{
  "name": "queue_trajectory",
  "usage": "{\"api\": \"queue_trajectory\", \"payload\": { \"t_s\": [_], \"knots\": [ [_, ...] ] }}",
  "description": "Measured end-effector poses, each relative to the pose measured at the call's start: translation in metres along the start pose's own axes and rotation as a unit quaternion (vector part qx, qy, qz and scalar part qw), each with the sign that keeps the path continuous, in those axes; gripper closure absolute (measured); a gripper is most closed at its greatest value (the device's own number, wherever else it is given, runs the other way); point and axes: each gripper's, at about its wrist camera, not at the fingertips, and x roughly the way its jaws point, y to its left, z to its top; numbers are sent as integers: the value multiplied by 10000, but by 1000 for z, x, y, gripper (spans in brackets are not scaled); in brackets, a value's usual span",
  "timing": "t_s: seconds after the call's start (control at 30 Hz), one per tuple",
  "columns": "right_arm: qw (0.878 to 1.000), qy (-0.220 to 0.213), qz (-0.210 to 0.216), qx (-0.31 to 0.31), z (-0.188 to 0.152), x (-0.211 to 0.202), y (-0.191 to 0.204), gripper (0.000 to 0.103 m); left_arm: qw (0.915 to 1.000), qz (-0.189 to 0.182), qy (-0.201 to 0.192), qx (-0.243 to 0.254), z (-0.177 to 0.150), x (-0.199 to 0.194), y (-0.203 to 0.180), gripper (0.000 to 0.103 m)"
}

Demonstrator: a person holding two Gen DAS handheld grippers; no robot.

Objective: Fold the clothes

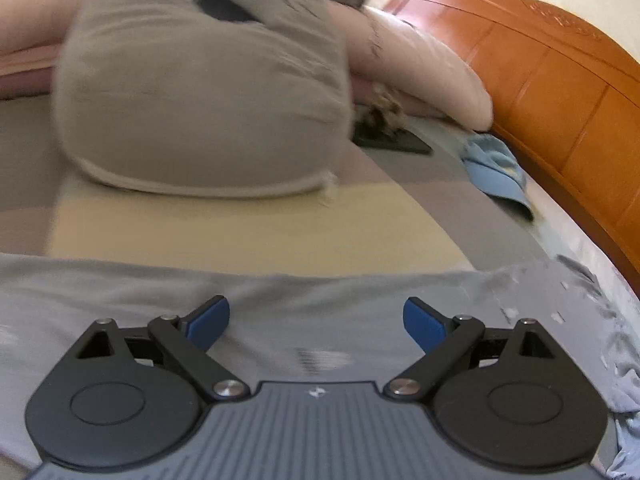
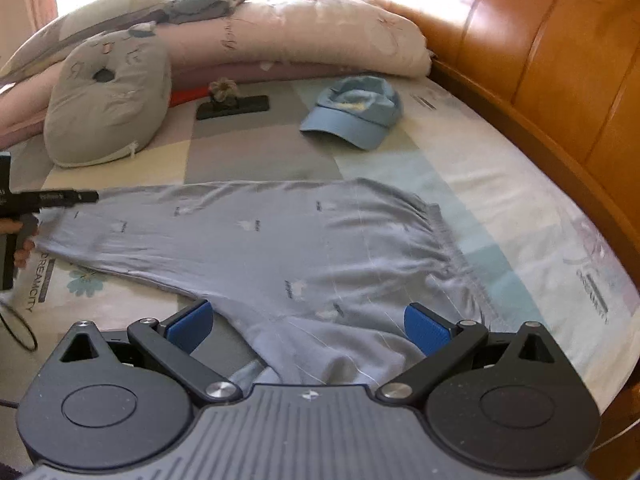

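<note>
Bed point(image 2: 500, 184), trousers point(image 2: 280, 240) under right claw point(image 2: 308, 324)

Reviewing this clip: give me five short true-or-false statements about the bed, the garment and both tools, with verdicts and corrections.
1. The grey pants lie spread flat on the bed. True.
2. The right tool is shut on the fabric. False: its jaws are wide open.
3. A blue cap sits beyond the pants. True.
4. The left tool grips the grey pillow. False: it is open, over the pants.
5. The headboard is white metal. False: orange-brown wood.
</note>
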Motion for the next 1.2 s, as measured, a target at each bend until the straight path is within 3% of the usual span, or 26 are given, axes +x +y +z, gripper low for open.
{"api": "queue_trajectory", "payload": {
  "t_s": [0.1,0.27,0.4,0.47,0.53,0.6,0.67,0.73,0.93,1.2],
  "knots": [
    [9998,47,24,-166,3,2,18,0,9998,176,-89,55,6,-16,24,9],
    [9987,205,82,-462,6,9,39,0,9935,1140,20,-64,3,-23,77,9],
    [9980,261,2,-578,9,13,49,0,9797,1967,-57,-381,4,-35,93,9],
    [9979,329,-21,-563,9,16,51,0,9839,1748,-88,-372,2,-39,86,9],
    [9975,397,-68,-573,8,18,52,0,9856,1689,-37,35,-3,-38,69,8],
    [9974,410,-113,-575,6,16,52,0,9839,1699,94,539,-9,-33,50,8],
    [9977,385,-145,-531,3,11,51,0,9766,1950,353,840,-13,-27,40,8],
    [9982,343,-198,-448,0,5,45,0,9745,2051,363,839,-7,-29,34,8],
    [9990,243,-370,-79,-7,-10,19,0,9773,1672,84,1302,0,-51,-14,8],
    [9983,136,-357,429,-30,-26,-25,0,9759,1287,218,1750,-18,-65,-87,8]
  ]
}}
